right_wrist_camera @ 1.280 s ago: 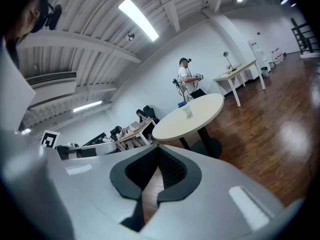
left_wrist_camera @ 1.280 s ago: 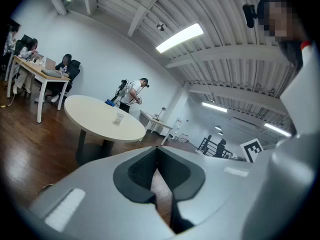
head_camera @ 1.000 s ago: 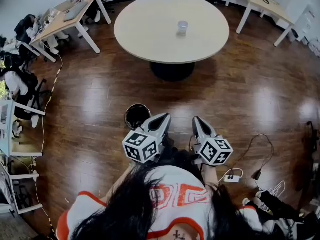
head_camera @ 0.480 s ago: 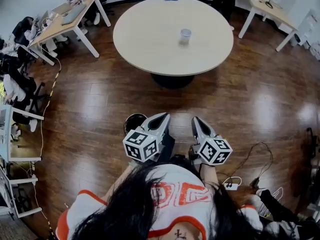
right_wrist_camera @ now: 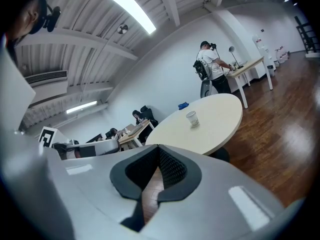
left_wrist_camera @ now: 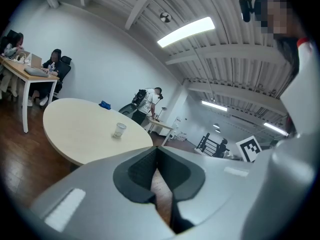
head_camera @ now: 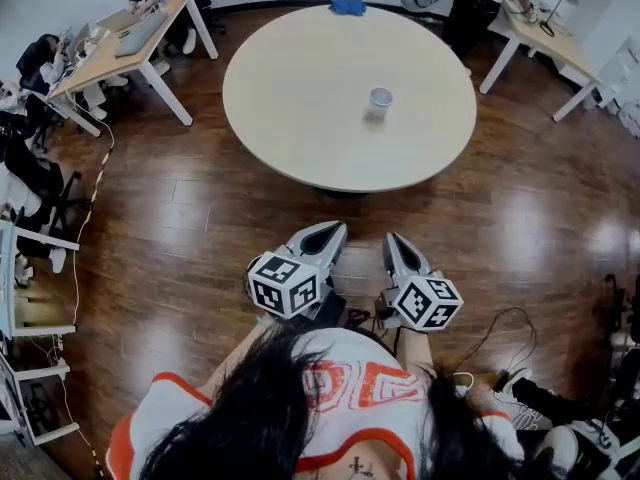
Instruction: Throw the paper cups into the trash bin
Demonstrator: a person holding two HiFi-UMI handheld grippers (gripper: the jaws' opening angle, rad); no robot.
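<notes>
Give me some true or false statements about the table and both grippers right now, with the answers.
1. One white paper cup stands upright on the round beige table. True.
2. The left gripper holds a cup. False: its jaws are together with nothing between them.
3. A blue cloth lies near the table's far edge. True.
4. The right gripper has its jaws wide apart. False: they are shut and empty.

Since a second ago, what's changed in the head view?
The person has walked toward the round table; it and the paper cup on it now sit nearer. The trash bin earlier seen ahead of the left tool no longer shows. Unchanged: left tool and right tool shut, empty, side by side; cup untouched on the table.
</notes>
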